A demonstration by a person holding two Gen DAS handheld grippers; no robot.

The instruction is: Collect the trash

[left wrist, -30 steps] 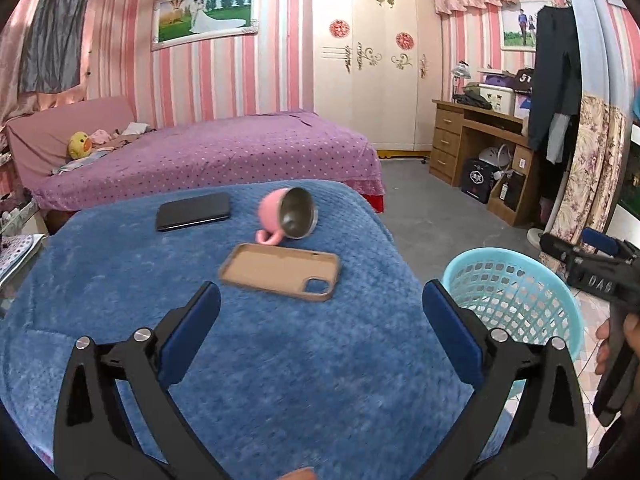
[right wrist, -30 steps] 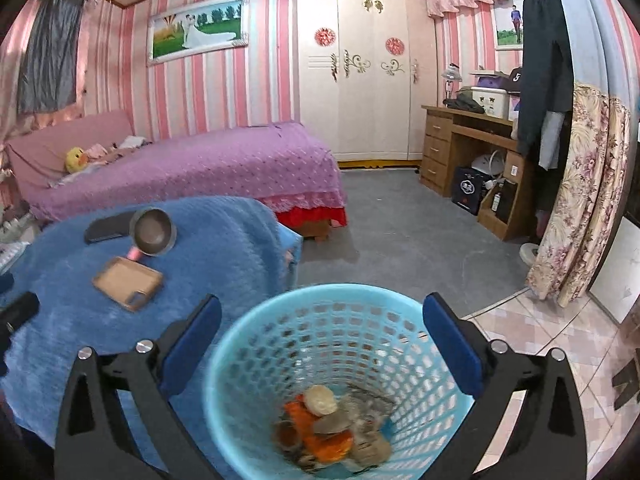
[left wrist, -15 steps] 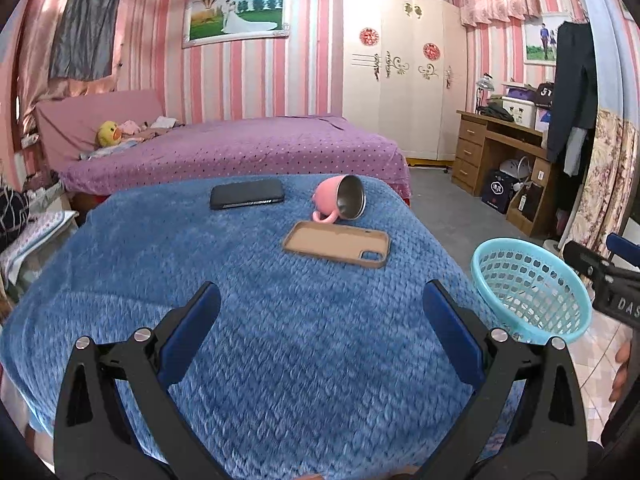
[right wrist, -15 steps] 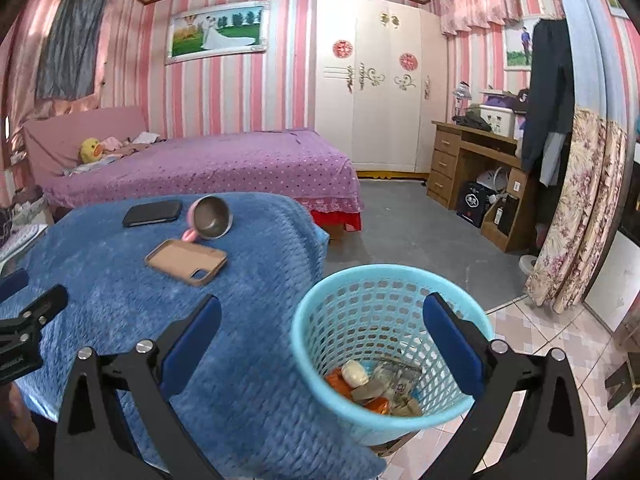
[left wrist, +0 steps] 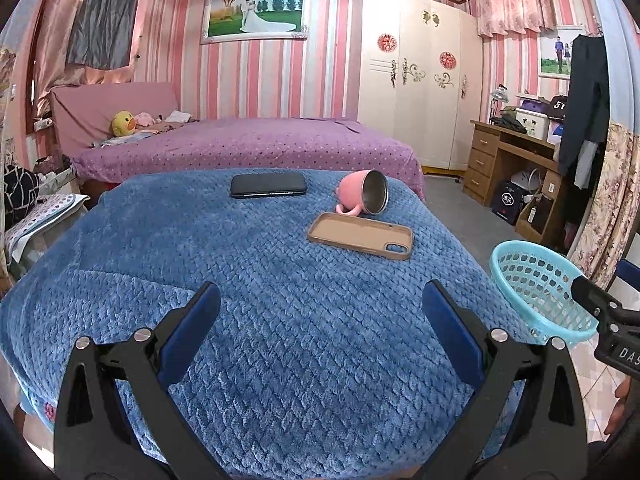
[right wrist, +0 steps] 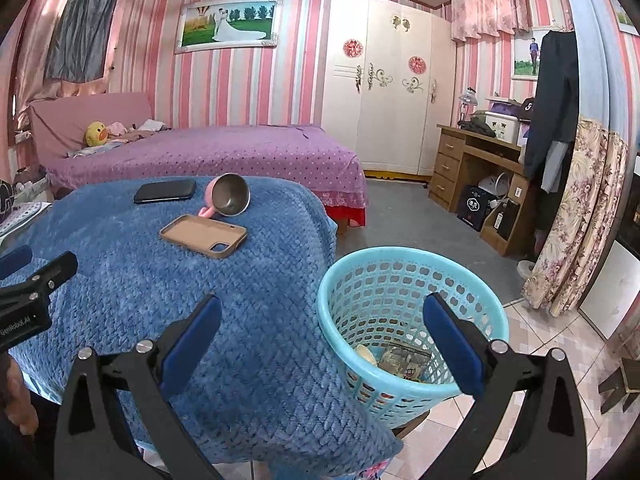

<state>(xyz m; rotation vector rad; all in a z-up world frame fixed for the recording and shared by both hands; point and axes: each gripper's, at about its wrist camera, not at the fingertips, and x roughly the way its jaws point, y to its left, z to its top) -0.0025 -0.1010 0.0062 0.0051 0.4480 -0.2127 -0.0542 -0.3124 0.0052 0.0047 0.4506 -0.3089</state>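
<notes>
I have drawn both my jaws back, spread and empty, from the basket (right wrist: 408,320), whose trash suggests collecting is done.

What sits around my tools, apart from the job

Ahead of my left tool a blue blanket (left wrist: 280,320) covers the table; on it, beyond the tips, lie a tan phone case (left wrist: 360,235), a pink mug (left wrist: 362,192) tipped on its side just behind the case, and a black phone (left wrist: 268,191) further left. Past them stands a purple bed (left wrist: 248,148) with a yellow duck toy (left wrist: 121,123), a white wardrobe (left wrist: 416,80) and, to my right, a wooden desk (left wrist: 504,160).
</notes>
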